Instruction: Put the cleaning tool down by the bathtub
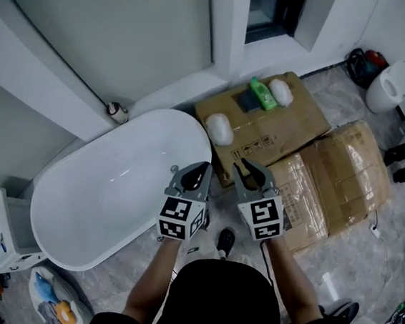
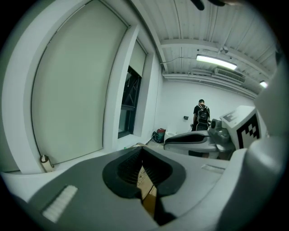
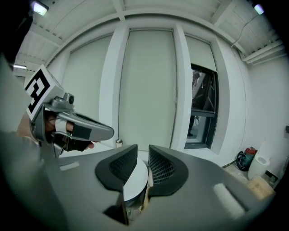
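Observation:
The white bathtub (image 1: 107,183) lies at the left. Beside its far end a cardboard box (image 1: 300,125) carries two white rounded cleaning pieces (image 1: 220,129) (image 1: 281,92), a green bottle (image 1: 263,94) and a blue sponge (image 1: 248,101). I hold both grippers side by side over the gap between tub and box. My left gripper (image 1: 203,166) (image 2: 141,151) has its tips together, with nothing in them. The jaws of my right gripper (image 1: 248,168) (image 3: 143,151) stand a little apart and hold nothing. Only the tub's white rim, far below, shows through the gap.
A larger wrapped cardboard box (image 1: 341,179) sits to the right of the first. A toilet (image 1: 389,85) and a dark bag (image 1: 362,63) stand at the far right. A white shelf unit (image 1: 1,226) is at the tub's near left. A person (image 2: 202,115) stands far off.

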### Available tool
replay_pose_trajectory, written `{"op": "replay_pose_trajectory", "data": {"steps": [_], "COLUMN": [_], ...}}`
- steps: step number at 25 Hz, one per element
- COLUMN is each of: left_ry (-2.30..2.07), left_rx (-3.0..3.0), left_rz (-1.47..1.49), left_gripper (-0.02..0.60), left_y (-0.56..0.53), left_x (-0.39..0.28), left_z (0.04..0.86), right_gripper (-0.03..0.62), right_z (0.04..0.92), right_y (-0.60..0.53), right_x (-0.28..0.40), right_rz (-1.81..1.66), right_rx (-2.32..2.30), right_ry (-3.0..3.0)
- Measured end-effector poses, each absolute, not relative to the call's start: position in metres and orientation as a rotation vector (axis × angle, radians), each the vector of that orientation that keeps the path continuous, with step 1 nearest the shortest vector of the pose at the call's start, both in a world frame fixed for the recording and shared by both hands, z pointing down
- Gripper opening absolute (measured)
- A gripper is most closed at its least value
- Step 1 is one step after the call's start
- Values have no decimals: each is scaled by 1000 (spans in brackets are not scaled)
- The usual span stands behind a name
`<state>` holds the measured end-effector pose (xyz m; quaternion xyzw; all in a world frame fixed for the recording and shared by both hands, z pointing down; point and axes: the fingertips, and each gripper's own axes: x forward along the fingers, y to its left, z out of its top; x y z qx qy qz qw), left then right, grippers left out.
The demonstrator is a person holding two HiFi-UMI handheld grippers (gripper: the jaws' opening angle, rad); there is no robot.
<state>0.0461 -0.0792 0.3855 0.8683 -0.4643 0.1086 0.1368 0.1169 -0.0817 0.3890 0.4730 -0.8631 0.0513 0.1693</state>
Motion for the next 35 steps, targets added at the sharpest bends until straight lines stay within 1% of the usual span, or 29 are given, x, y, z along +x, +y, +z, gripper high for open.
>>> {"op": "replay_pose_trajectory", "data": {"steps": [6,16,19,22,35], "left_ry": [-1406,-1462,-1474,-1477,-1488], "left_rx": [2568,2608,2620,2628,2633], "left_rz": [249,173,165,163,171], "left_gripper": [-2,-2,-2,-2,-2], "left_y": [-61,-40,-37,-33,-31], "left_x": [38,35,35,36,37], "left_z": [344,305,298,294,291], "right_gripper": [63,28,25,8,6], "right_z": [341,295,289,286,282], "right_y": [-58,-37,-31,-28,-26], "right_x": [113,101,103,108,126], "right_rz": [59,-71,-84,-71,-34], "right_rx": [1361,1330,1345,1368,1404], "right_ry": [-2527,-2613,-2621,-2630,-2649]}}
